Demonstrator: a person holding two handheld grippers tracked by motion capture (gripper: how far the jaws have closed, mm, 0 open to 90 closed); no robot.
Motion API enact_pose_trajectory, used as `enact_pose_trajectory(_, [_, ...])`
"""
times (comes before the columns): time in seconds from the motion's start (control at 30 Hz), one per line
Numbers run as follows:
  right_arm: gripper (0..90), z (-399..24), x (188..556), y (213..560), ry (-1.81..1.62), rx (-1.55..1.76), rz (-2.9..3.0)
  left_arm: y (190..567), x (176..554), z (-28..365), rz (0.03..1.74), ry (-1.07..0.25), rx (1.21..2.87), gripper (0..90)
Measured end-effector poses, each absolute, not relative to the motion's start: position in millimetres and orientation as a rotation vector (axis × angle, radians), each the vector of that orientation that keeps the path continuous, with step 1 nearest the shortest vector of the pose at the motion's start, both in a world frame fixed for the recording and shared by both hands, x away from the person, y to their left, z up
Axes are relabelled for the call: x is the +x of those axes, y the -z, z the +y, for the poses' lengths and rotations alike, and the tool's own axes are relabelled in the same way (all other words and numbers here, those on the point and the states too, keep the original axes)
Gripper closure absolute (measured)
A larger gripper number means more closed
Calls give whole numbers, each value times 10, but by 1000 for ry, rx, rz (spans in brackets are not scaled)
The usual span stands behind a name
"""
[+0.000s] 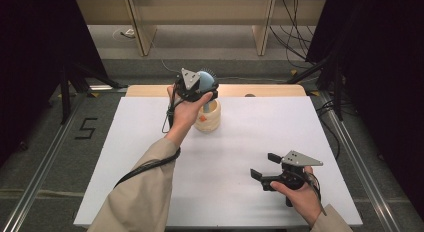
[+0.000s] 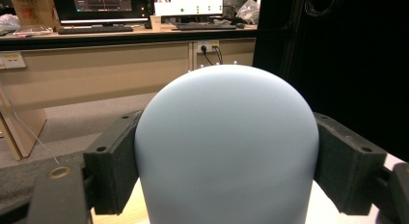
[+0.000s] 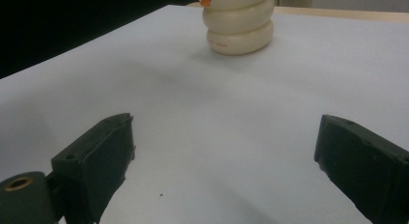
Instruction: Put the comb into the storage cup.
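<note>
Left tongs (image 1: 200, 89) clamp the rounded back of a pale blue brush (image 1: 206, 80), its handle standing in a cream ribbed holder (image 1: 208, 117) at twelve o'clock on the white table (image 1: 150, 142). Right tongs (image 1: 264, 166), jaws wide apart around nothing, hover at four o'clock, well away from the holder.

Office lab: desks (image 2: 120, 38), monitors (image 2: 99, 4)
</note>
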State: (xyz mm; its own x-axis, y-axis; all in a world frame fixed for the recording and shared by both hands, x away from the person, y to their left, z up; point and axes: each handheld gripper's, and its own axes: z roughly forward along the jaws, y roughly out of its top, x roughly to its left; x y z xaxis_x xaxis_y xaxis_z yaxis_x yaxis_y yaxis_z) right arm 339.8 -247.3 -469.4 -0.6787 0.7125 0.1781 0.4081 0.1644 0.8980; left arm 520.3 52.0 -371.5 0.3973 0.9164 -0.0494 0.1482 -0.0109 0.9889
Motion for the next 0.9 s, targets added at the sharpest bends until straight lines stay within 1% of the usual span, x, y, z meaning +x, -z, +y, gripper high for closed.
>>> enact_pose_trajectory(0.9, [77,-2467,3399,4698,-1515,1072,2169,3873,5181,556,1030,-790,1475,194])
